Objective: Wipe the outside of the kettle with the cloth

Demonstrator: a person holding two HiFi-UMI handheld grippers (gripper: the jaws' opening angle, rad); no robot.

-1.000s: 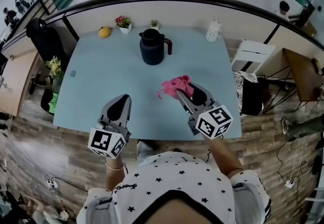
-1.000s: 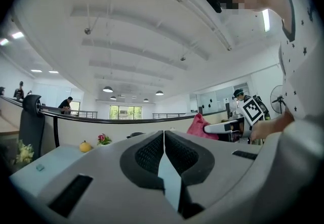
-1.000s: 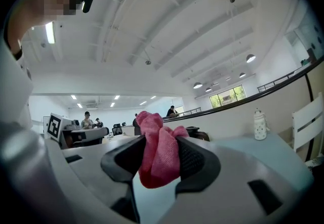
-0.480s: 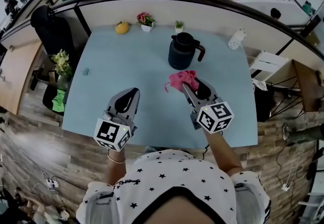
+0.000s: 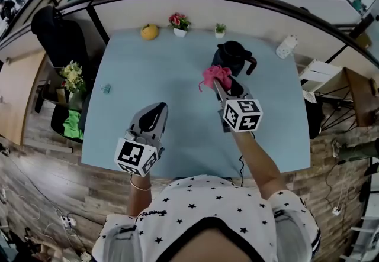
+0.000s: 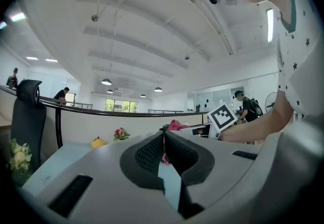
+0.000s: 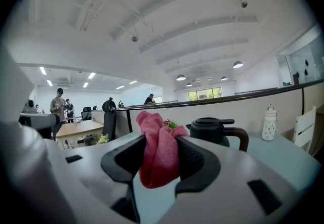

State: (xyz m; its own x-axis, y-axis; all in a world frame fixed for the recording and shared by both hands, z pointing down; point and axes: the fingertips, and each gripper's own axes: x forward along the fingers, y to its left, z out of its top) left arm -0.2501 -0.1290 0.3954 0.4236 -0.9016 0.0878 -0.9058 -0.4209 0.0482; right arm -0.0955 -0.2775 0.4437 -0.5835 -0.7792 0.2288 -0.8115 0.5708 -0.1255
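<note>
Right tongs (image 5: 220, 82) clamped on pink cloth (image 5: 213, 73), cloth just beside kettle (image 5: 235, 57); left tongs (image 5: 155, 114) closed, empty, over worktop (image 5: 148, 71), well apart from kettle

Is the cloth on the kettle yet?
Cannot tell. In the head view the cloth in the right gripper overlaps the kettle; in the right gripper view their edges meet, but neither shows contact or a gap.

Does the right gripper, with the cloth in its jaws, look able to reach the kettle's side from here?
Probably yes. The right gripper holds the pink cloth close to the kettle, with only bare table around them; nothing appears to block the way.
</note>
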